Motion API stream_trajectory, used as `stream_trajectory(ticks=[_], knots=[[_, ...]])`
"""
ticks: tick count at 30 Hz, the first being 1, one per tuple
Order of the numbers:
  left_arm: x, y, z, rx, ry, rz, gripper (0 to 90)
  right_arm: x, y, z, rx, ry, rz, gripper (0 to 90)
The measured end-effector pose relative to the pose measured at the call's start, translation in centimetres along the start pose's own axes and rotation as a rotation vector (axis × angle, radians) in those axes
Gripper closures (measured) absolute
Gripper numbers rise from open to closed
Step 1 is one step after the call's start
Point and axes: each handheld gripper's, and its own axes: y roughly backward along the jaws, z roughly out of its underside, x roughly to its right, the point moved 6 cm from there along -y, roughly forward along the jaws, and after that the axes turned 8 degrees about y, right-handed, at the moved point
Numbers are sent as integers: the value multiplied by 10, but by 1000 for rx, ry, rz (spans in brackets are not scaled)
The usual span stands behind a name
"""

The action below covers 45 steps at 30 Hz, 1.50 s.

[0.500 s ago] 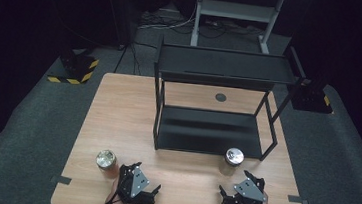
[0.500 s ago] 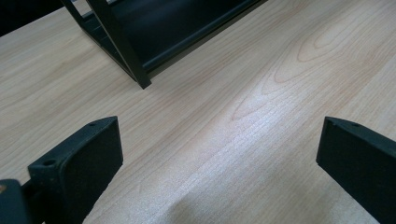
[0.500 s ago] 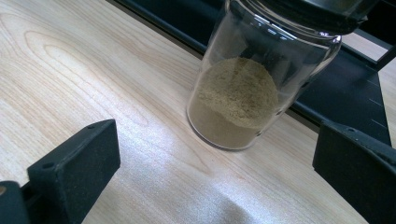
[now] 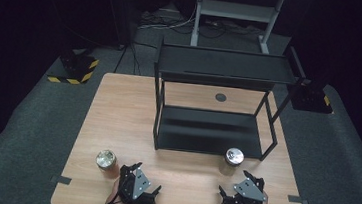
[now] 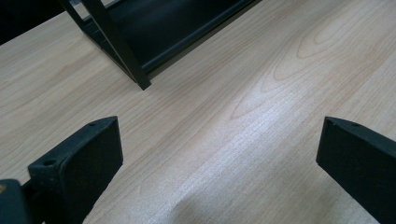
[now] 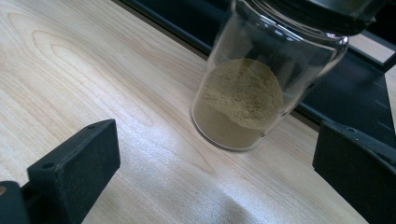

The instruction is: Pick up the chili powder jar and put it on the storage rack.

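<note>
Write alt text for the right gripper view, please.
A clear glass jar partly filled with tan powder stands on the wooden table, just ahead of the right gripper, whose black fingers are wide open and empty. A black shelf rack sits behind the jar.

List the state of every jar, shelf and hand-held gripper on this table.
Left hand-held gripper: open, nothing between its jaws.
Right hand-held gripper: open, nothing held.
Right jar: upright, lidded, partly filled with tan powder.
Left jar: upright, lidded.
Black shelf rack: standing, both shelves bare.
</note>
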Motion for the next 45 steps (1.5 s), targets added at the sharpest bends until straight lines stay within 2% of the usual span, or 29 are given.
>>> stream_trajectory(ticks=[6,12,20,32,37,45], knots=[[-1,0,0,-2,4,7,7,0,0,0,3,15,-6,0],[-3,0,-1,-6,7,12,7,1,1,2,11,-12,-2,0],[-4,0,-1,-1,9,20,7,-1,1,1,9,4,3,0],[-3,0,-1,0,10,24,7,2,2,3,17,-20,-6,0],[-6,1,0,6,32,30,7,2,2,3,20,-15,-6,0],[-7,1,1,12,43,40,7,3,2,3,18,-16,-9,0]])
